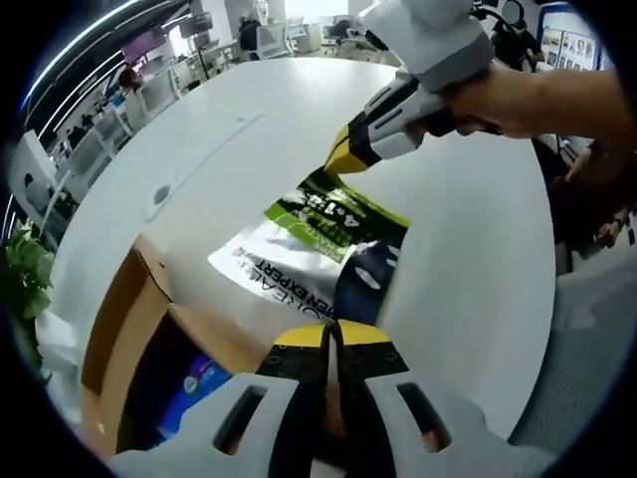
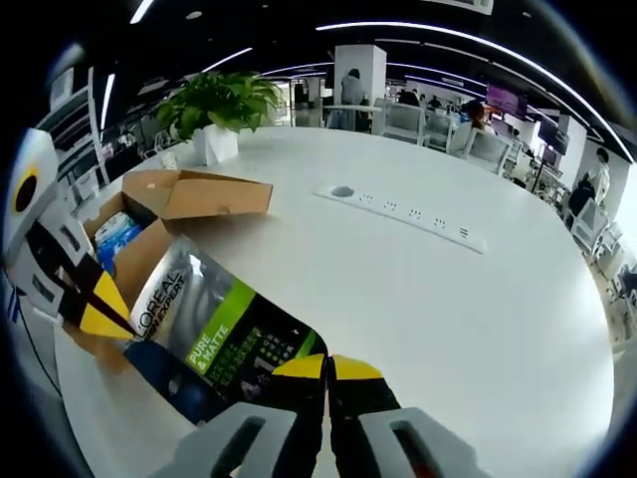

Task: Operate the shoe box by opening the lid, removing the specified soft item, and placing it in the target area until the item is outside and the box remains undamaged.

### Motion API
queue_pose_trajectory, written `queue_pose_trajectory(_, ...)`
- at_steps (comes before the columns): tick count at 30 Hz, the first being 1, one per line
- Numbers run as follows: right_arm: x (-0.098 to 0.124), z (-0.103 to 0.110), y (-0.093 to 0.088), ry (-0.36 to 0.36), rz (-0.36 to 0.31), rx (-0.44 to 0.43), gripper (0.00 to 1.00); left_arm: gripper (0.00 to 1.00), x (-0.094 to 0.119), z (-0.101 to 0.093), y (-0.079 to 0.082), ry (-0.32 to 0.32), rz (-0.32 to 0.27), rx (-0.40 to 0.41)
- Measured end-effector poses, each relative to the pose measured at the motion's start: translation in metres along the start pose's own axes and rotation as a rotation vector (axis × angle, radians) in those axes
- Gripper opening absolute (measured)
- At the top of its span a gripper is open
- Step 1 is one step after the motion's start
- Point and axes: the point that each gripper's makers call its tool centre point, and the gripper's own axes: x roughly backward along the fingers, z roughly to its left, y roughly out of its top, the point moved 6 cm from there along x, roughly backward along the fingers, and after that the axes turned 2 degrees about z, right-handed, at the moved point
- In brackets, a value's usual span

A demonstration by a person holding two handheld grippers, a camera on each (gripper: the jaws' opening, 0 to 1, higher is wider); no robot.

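A soft pouch [image 1: 309, 249] printed green, silver and dark blue stretches between both grippers, over the white table beside the open cardboard shoe box [image 1: 119, 319]. My left gripper [image 1: 333, 334] is shut on the pouch's near dark end. The right gripper [image 1: 343, 159], held by a hand, pinches the far green edge. In the right gripper view the pouch [image 2: 219, 329] runs from my right gripper [image 2: 326, 368], shut on its edge, to the left gripper [image 2: 100, 309] by the box [image 2: 199, 194]. The box's flap lies open.
A blue packet [image 1: 194, 383] lies inside the box, also seen in the right gripper view [image 2: 117, 234]. The round white table [image 2: 418, 299] has a socket strip [image 2: 413, 214] in it and a potted plant [image 2: 219, 100] at its far side. Office desks and people stand beyond.
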Motion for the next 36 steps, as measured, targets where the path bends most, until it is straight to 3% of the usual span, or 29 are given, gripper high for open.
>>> queue_pose_trajectory(7,-0.003,-0.003,-0.002,-0.002,-0.001,-0.003,0.0,0.02,-0.009,-0.004,0.0,0.002,0.018,-0.031)
queue_pose_trajectory(12,-0.004,-0.005,-0.006,-0.009,0.001,-0.015,0.0,0.02,-0.012,-0.001,0.004,0.05,0.02,-0.118)
queue_pose_trajectory(18,-0.006,-0.01,-0.01,-0.018,0.006,-0.023,0.0,0.02,-0.02,-0.007,0.007,0.064,0.041,-0.202)
queue_pose_trajectory(25,-0.008,-0.014,-0.016,-0.03,0.012,-0.035,0.0,0.0,-0.029,-0.012,-0.001,0.073,0.091,-0.28)
queue_pose_trajectory(28,-0.009,-0.013,-0.017,-0.029,0.014,-0.036,0.0,0.0,-0.03,-0.012,-0.003,0.061,0.101,-0.261)
queue_pose_trajectory(36,-0.008,-0.015,-0.018,-0.045,0.014,-0.042,0.0,0.01,-0.024,-0.01,0.002,0.052,0.049,-0.186)
